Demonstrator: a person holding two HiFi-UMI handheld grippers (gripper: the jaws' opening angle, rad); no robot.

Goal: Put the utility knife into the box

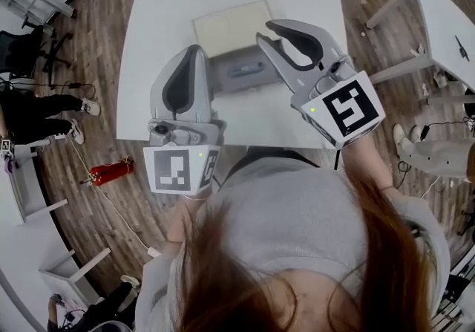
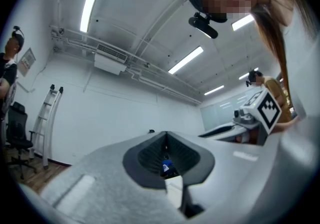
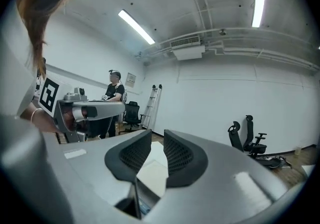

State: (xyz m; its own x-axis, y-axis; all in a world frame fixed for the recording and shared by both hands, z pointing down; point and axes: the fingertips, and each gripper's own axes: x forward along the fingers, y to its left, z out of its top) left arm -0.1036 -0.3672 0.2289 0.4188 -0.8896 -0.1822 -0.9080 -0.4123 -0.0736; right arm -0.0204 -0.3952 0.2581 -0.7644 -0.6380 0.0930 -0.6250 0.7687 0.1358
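Lying on the white table [image 1: 148,41] between the two raised grippers, just this side of the cream box [image 1: 231,26], the knife [image 1: 245,70] looks like a grey-blue bar with its long axis running left to right; which end is the blade I cannot tell. The right gripper [image 1: 266,32], jaws a little apart and empty, looks the nearer; the left gripper [image 1: 194,48] is closed on nothing.

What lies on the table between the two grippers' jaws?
In the head view, a grey object lies on the table between the left gripper and the right gripper, just in front of the beige box.
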